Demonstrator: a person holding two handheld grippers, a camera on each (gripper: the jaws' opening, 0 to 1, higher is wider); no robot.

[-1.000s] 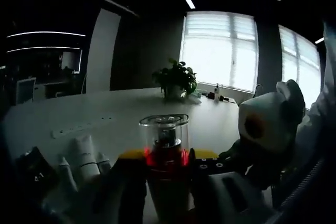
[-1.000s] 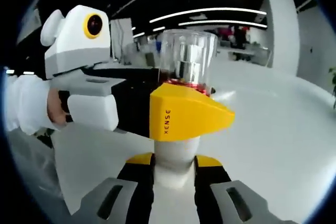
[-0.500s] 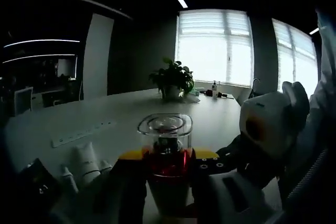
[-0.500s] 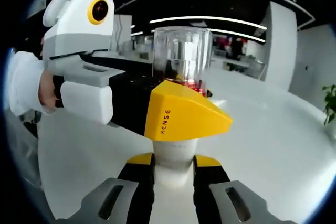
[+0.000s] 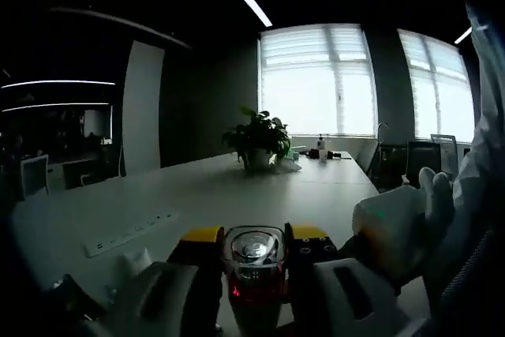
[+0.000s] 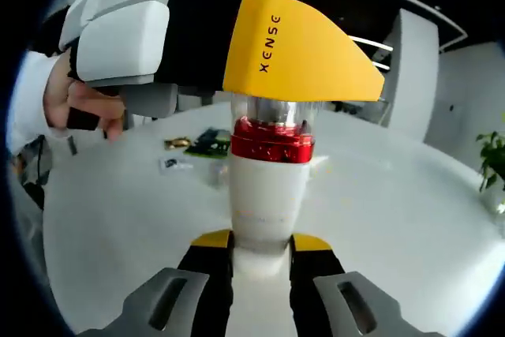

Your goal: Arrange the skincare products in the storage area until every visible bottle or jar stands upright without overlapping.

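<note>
1. Your right gripper (image 6: 261, 252) was clenched on the white body of a pump bottle (image 6: 267, 195), its yellow-tipped jaws pressing the bottle's lower part from both sides, held above the white table (image 6: 410, 226).
2. Your left gripper (image 5: 253, 252) was clamped around the same bottle's clear cap (image 5: 253, 252), seen end-on in the left gripper view with the red collar (image 5: 254, 288) just below it.
3. In the right gripper view, the left gripper (image 6: 237, 29) crossed over the top of the bottle; its yellow jaw covered most of the clear cap, so only the cap's lower edge and the red collar (image 6: 272, 138) showed.
4. The bottle's base was hidden between the right gripper's jaws; any label on the white body was too faint to read.
5. "XENSE" was printed on the left gripper's yellow jaw.
6. Your hand (image 6: 79, 100) gripped the left gripper's handle.
7. A few small packets (image 6: 193, 147) lay on the table behind the bottle, too blurred to name.
8. A white tube (image 5: 132, 262) showed dimly beside the left gripper's jaw, partly cut off.
9. A potted plant (image 5: 258, 138) stood far across the table near the windows.
</note>
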